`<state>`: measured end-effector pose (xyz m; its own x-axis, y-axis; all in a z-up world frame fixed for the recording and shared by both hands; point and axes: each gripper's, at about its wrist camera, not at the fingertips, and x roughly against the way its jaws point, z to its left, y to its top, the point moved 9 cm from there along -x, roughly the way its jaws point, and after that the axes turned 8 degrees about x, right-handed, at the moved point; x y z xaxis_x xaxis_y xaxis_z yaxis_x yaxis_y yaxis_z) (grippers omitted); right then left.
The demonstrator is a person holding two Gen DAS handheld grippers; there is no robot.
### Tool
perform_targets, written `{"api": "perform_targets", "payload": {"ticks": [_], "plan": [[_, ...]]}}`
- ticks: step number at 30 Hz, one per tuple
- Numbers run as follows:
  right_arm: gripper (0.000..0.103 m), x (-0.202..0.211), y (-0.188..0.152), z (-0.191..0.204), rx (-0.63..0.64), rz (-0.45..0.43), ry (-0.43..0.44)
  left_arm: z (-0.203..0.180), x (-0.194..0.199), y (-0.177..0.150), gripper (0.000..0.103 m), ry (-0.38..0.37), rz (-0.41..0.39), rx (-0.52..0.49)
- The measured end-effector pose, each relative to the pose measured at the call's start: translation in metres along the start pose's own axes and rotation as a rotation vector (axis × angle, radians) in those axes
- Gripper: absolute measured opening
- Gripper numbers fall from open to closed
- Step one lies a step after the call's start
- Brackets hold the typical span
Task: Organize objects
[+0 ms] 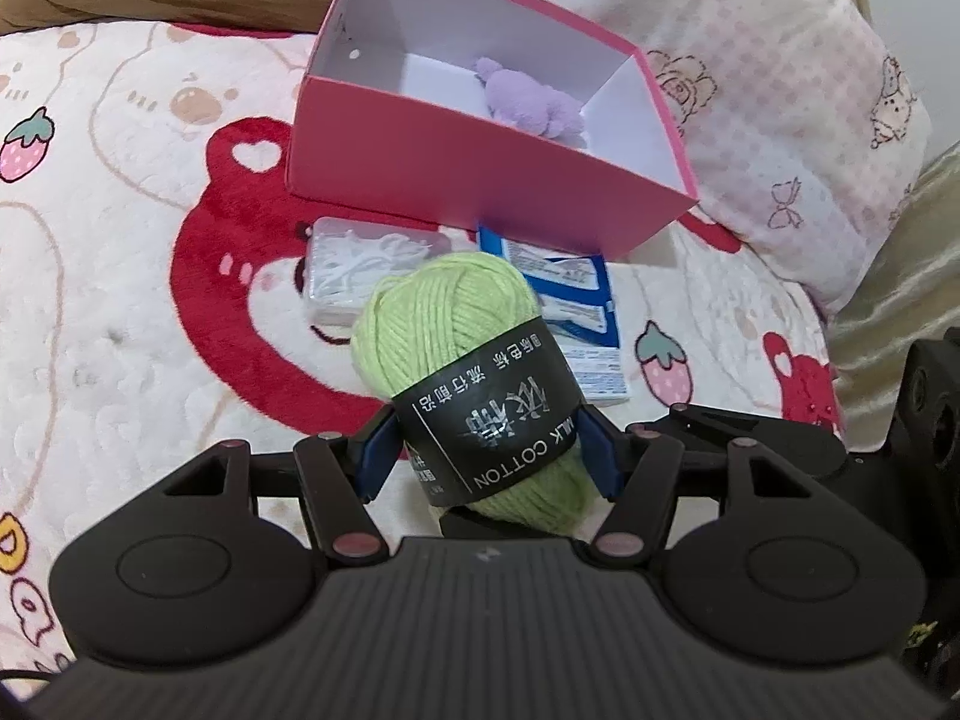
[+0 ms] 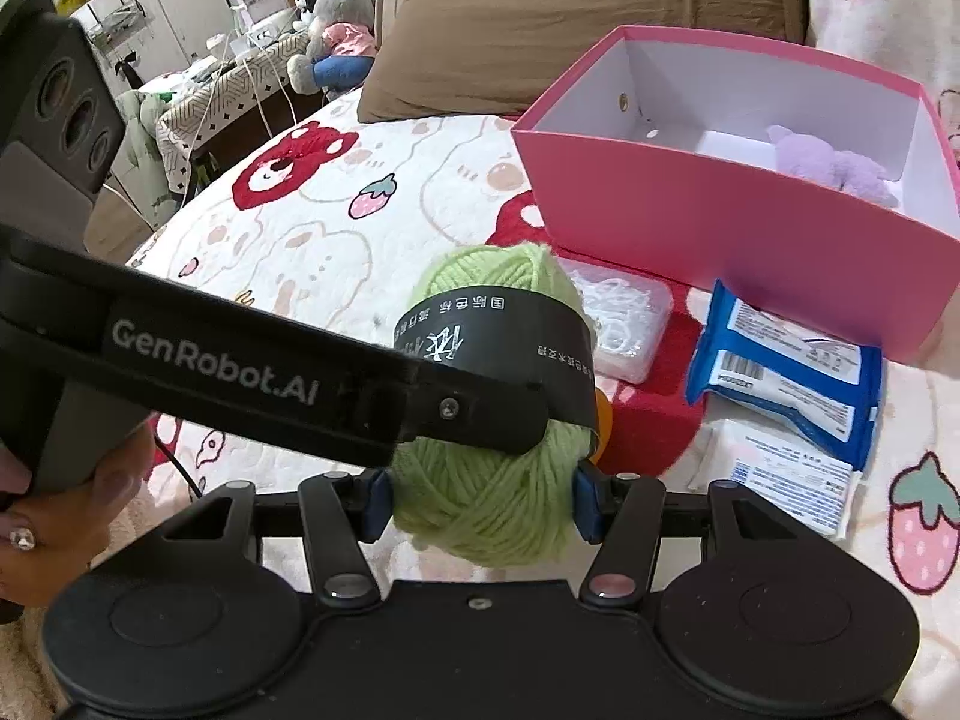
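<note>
I see a brown pillow at the bed's head, a pink one beside it, plush toys beyond the bed's edge.

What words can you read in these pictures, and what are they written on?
"MILK COTTON", partly hidden, upside down: black band around the green yarn ball.
Chinese characters on that band: too unclear to read.
"GenRobot.AI": side of the left gripper.
Blue and white packets: barcode and small print, too small to read.
White packet: print too blurred.
Pink box and clear case: no words seen.
</note>
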<state>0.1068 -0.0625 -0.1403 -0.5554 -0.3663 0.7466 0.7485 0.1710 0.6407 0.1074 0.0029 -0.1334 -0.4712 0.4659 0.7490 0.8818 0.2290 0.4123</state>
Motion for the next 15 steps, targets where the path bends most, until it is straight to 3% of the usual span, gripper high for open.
{"api": "perform_targets", "payload": {"ticks": [4, 8, 15], "plan": [[0.063, 0.010, 0.001, -0.001, 0.013, -0.012, -0.001, -0.005, 0.005, 0.001, 0.061, 0.018, 0.025, 0.047], [0.063, 0.017, 0.013, 0.003, 0.135, 0.041, -0.004, -0.010, 0.015, 0.017, 0.061, -0.006, 0.040, 0.094], [0.063, 0.039, 0.047, -0.015, 0.046, 0.020, 0.078, -0.035, 0.029, 0.050, 0.061, 0.023, 0.069, 0.108]]}}
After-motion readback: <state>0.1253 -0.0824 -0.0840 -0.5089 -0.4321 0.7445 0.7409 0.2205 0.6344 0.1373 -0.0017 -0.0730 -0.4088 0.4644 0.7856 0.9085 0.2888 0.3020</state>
